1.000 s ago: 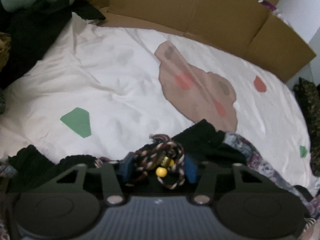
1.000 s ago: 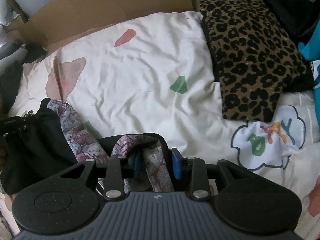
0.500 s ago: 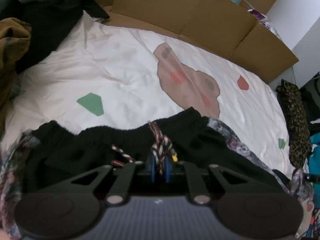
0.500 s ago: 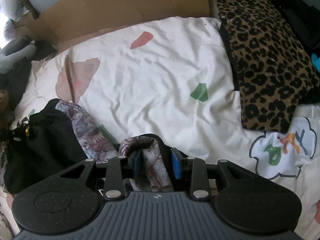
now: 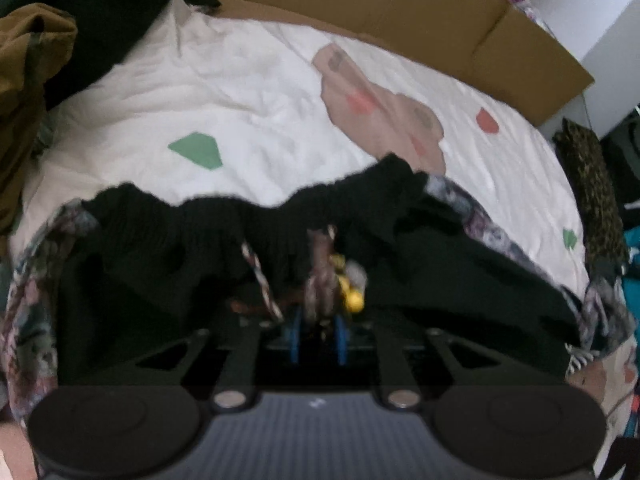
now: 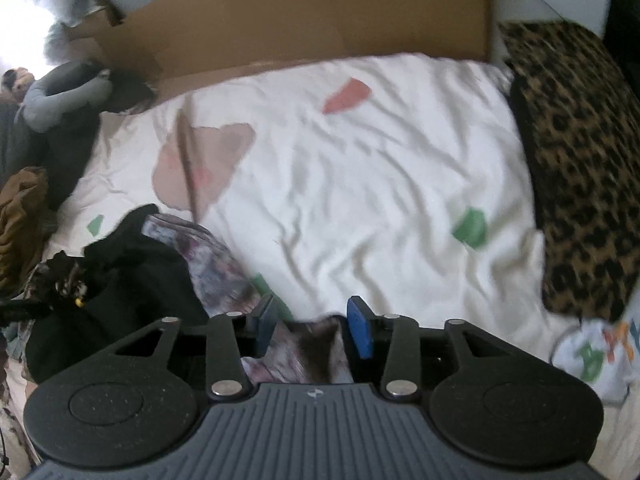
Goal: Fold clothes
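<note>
A black garment (image 5: 192,264) with floral patterned fabric (image 5: 476,216) along its edges hangs spread across the white bedsheet (image 5: 260,92). Its braided drawstring (image 5: 320,280) with a yellow bead (image 5: 354,300) runs between the blue pads of my left gripper (image 5: 318,332); the jaws are opening slightly but still pinch the cord. In the right wrist view my right gripper (image 6: 314,326) is opening: its blue pads (image 6: 360,332) stand apart, and the floral fabric (image 6: 308,352) lies loose and low between them. The rest of the garment (image 6: 120,280) bunches at the left.
Flattened cardboard (image 6: 320,20) lines the far edge of the bed. A leopard-print cushion (image 6: 580,168) lies at the right, dark and brown clothes (image 5: 28,80) are piled at the left. A printed white cloth (image 6: 592,356) sits near the right gripper.
The left gripper closed on the drawstring and lifted, stretching the black waistband wide. The right gripper's pads spread apart, and the floral fabric sank lower between them. Both views shifted across the bed.
</note>
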`<state>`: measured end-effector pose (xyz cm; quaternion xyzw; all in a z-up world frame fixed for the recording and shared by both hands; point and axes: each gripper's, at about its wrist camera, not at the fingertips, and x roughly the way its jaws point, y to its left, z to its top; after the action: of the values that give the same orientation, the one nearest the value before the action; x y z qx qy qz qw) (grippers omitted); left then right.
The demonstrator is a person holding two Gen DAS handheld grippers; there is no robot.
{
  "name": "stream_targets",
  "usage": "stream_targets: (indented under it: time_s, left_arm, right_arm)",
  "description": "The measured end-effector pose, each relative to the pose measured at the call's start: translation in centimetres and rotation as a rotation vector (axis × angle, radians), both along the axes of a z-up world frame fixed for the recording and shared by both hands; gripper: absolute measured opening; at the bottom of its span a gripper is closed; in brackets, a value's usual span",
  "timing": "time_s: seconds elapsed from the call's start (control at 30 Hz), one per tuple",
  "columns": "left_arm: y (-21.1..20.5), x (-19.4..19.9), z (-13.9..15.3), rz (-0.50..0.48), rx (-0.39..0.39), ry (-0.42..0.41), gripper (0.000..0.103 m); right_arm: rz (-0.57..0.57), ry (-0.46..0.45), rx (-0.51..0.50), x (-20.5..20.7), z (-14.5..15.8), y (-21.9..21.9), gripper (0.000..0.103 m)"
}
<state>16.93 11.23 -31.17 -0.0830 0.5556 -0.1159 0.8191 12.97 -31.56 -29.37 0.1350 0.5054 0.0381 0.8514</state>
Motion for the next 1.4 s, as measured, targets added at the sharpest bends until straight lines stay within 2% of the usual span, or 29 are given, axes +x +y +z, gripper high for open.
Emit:
stream_targets:
  time_s: [0.2,0.43,0.63,0.83,0.9,0.97,1.07,1.17,1.37,1.4]
  left_arm:
    - [0.7,-1.9,0.1,-0.005,-0.03,0.038,0.024]
    - [2.4,-3.2,1.6,0.02,-0.034,0.019,0.033]
    - [4.3,-2.5,3.0,0.046,0.004,0.009,0.033]
    - [7.1,-1.1,4.5,0.105,0.052,-0.035,0.033]
    - [8.2,-0.4,4.7,0.13,0.073,-0.051,0.033]
    - [9.2,0.3,4.7,0.154,0.097,-0.061,0.032]
    - [10.6,1.4,4.5,0.183,0.145,-0.082,0.031]
    - [12.0,2.4,3.7,0.211,0.189,-0.081,0.031]
    - [13.7,4.5,1.6,0.266,0.184,-0.067,0.031]
    - [13.8,4.7,1.2,0.273,0.163,-0.061,0.031]
  right_arm:
    - [0.056,-0.014,0.013,1.6,0.5,1.8,0.048]
    - [0.105,-0.01,0.023,2.6,0.2,3.7,0.048]
    - [0.178,-0.032,0.0,4.3,0.5,5.5,0.048]
    - [0.228,-0.048,0.0,6.2,1.1,6.8,0.048]
    - [0.277,-0.037,-0.017,6.6,1.1,7.4,0.048]
    - [0.327,-0.023,-0.037,6.8,1.0,8.0,0.048]
    - [0.335,0.008,-0.035,7.0,0.4,8.2,0.048]
    - [0.354,0.0,-0.051,7.2,-0.3,8.8,0.048]
    - [0.315,-0.063,-0.037,9.0,-1.2,9.9,0.048]
    - [0.301,-0.076,-0.029,9.3,-1.2,10.1,0.048]
